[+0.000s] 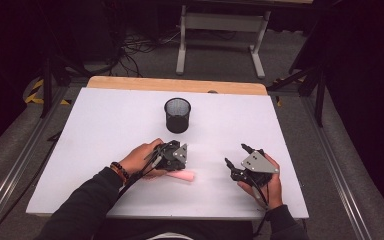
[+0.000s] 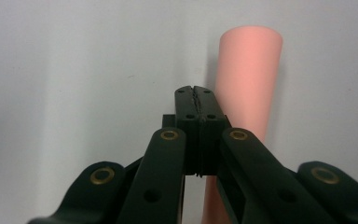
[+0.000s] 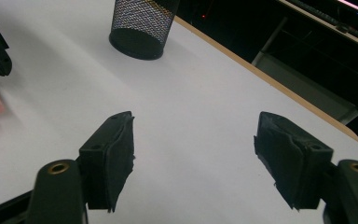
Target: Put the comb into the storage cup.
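Nearest to me, my left hand-held gripper (image 2: 196, 91) has its jaws pressed flat together with nothing between them, its tip low over the white counter (image 1: 105, 130). Just beside that tip, to its right in the left gripper view, lies the pink foam cylinder (image 2: 248, 84) on its side; the clenched jaws are alongside it, not around it. From the high view the same cylinder (image 1: 182, 176) lies near the front middle of the counter, partly under my left hand (image 1: 140, 157).

My right hand-held gripper (image 1: 235, 156) stands released, jaws spread wide with only bare counter between them, well apart from the cylinder on its right. Farther back, near the middle of the counter, a black mesh cup (image 1: 177, 115) stands upright, and it also shows beyond my right jaws (image 3: 142, 25).
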A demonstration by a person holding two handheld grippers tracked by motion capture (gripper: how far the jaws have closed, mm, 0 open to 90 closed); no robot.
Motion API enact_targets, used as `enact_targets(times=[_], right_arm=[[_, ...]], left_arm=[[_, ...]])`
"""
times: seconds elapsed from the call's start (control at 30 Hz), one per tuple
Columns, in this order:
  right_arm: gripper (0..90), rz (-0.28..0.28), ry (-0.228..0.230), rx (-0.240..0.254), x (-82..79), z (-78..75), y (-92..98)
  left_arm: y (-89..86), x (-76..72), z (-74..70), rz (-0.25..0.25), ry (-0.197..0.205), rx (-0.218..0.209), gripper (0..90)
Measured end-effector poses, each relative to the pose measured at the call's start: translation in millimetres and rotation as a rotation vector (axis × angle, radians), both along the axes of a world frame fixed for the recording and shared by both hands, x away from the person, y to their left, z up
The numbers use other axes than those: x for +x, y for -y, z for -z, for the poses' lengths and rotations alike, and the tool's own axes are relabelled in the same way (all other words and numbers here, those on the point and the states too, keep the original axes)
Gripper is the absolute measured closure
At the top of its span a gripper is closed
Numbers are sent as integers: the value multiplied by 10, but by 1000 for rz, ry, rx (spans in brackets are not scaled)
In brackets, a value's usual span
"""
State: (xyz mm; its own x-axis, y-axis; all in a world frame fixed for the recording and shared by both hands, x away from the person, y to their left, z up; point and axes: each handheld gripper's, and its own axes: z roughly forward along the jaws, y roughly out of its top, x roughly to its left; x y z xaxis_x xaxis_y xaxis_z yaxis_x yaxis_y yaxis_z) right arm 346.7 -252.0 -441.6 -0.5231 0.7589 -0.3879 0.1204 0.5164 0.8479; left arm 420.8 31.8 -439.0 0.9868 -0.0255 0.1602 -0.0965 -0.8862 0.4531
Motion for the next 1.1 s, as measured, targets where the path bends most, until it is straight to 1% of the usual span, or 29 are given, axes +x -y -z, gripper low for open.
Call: enact_targets(times=[0.17, 0.27, 0.3, 0.37, 0.43, 0.53, 0.67, 0.73, 0.77, 0.87, 1.1], right_arm=[[282, -2, -1, -5, -2, 1, -5], [282, -4, -5, -6, -2, 4, -9], [282, -4, -6, -7, -1, 5, -10], [282, -4, -6, -8, 0, 7, -11], [281, -6, -8, -9, 1, 8, -13], [281, -7, -10, -10, 2, 12, -17], [281, -10, -12, -14, 2, 16, -22], [281, -9, -12, -15, 4, 16, -20], [281, -9, -11, -14, 5, 15, -19], [281, -10, -13, -14, 3, 16, -22], [281, -11, -14, -16, 2, 19, -26]], left_arm=[[3, -28, 3, 6, 2, -3, 898], [14, -57, 1, 16, 6, 0, 898], [19, -72, 7, 17, -1, -6, 898], [35, -97, 4, 28, 9, -4, 897], [41, -110, 7, 29, 6, -6, 897], [45, -120, 6, 28, 9, -6, 897], [48, -131, 12, 32, 13, -17, 897], [50, -138, 9, 42, 3, -11, 897], [51, -146, 8, 42, 12, -9, 897], [54, -158, 14, 46, 13, -15, 897], [53, -168, 20, 41, 9, -22, 897]])
